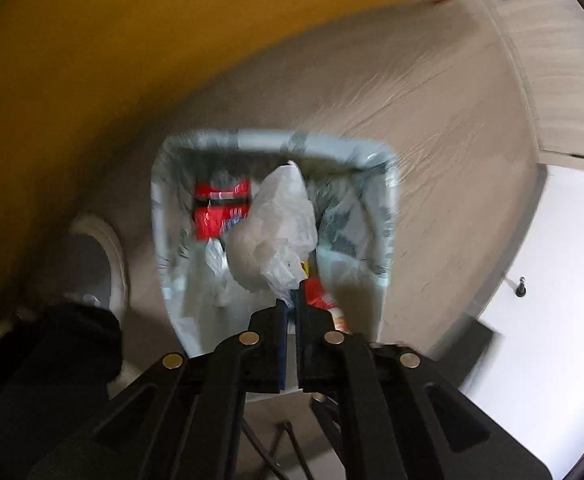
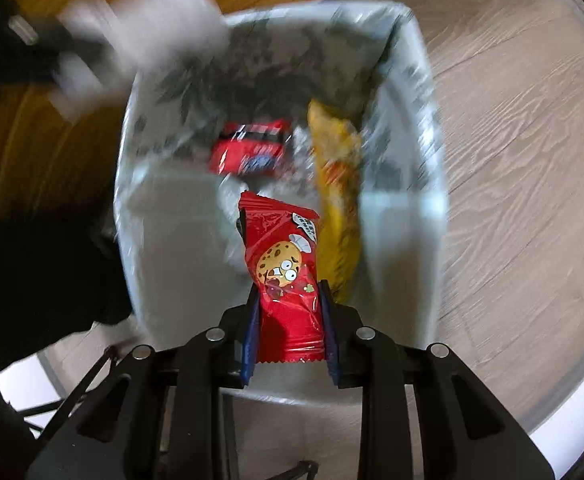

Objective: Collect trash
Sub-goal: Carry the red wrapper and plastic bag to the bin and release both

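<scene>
- Nearest the left wrist camera, the left gripper (image 1: 291, 304) is seen with its jaws nearly together, pinched on the lower end of a crumpled white bag (image 1: 276, 228).
- At the far left of that view, a white shoe (image 1: 110, 264) is seen on the wood floor (image 1: 432, 128), beside a dark sleeve or trouser leg (image 1: 48, 356).
- Just right of the shoe stands the bin (image 1: 160, 216), lined with a clear liner; the bag is held over its opening.
- Inside the bin, a red packet (image 1: 220, 208) lies to the left of the bag, and a scrap of red wrapper (image 1: 320, 296) shows just right of the jaws.
- At the far right, a white panel (image 1: 564, 264) is met by the floor.
- In the right wrist view, a blurred pale shape (image 2: 140, 28) is seen at upper left over the bin's rim; it may be the white bag, but the blur leaves that uncertain.
- The right gripper (image 2: 290, 304) is seen with its jaws apart and closed on the sides of a red cookie wrapper (image 2: 284, 272), held upright over the bin (image 2: 424, 184).
- Deeper in the bin lies a red packet (image 2: 252, 148), and to its right a yellow wrapper (image 2: 340, 200) leans along the inner wall.
- Wood floor (image 2: 512, 140) fills the right side.
</scene>
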The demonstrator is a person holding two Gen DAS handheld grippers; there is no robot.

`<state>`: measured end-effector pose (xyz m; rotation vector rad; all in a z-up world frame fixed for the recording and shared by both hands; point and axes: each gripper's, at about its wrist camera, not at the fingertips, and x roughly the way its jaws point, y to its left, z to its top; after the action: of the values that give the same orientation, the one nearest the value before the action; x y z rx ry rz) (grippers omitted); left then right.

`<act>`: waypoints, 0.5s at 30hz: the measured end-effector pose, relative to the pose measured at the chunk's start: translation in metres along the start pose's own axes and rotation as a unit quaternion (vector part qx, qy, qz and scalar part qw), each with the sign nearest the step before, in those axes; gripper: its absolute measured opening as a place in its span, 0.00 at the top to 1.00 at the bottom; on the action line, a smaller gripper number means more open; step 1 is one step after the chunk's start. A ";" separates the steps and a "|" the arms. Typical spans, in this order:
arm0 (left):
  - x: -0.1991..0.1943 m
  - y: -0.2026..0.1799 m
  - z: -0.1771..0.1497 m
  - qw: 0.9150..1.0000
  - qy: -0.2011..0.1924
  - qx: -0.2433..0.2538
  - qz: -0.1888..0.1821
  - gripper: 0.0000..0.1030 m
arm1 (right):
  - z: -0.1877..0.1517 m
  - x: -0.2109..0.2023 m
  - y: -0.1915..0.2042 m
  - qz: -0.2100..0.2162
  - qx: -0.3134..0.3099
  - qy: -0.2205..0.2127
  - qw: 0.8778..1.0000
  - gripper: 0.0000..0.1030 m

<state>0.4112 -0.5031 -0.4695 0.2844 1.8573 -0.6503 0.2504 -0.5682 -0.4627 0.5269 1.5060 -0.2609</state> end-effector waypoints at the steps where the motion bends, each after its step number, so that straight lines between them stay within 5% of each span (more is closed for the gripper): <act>1: 0.014 0.000 0.006 1.000 0.010 -0.004 0.013 0.98 | 0.005 -0.003 -0.004 -0.008 0.002 -0.004 1.000 0.73; 2: 0.024 0.000 0.009 0.999 0.021 -0.004 0.025 0.91 | 0.009 -0.006 -0.008 -0.014 0.004 -0.007 1.000 0.73; 3: 0.038 0.001 0.014 0.998 0.050 -0.007 0.042 0.59 | 0.014 -0.012 -0.013 -0.023 0.006 -0.012 1.000 0.73; 4: 0.041 0.003 0.016 0.997 0.062 -0.011 0.042 0.41 | 0.018 -0.015 -0.016 -0.025 0.008 -0.016 1.000 0.73; 7: 0.009 0.001 0.018 0.999 0.027 -0.022 0.022 0.41 | 0.032 -0.020 -0.014 -0.017 0.001 -0.019 1.000 0.73; 13: -0.090 0.001 -0.016 0.996 -0.085 0.035 -0.015 0.26 | 0.075 0.001 0.020 -0.010 -0.060 -0.006 0.998 0.73; 14: -0.099 0.006 -0.024 0.995 -0.095 0.037 -0.019 0.26 | 0.082 0.005 0.027 -0.006 -0.073 -0.004 0.997 0.68; 15: -0.107 0.012 -0.032 0.994 -0.103 0.033 -0.020 0.26 | 0.091 0.011 0.034 -0.001 -0.086 0.000 0.996 0.46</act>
<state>0.4323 -0.4629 -0.3663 0.2160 1.6494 -0.7413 0.3468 -0.5814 -0.4694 0.3874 1.5131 -0.1321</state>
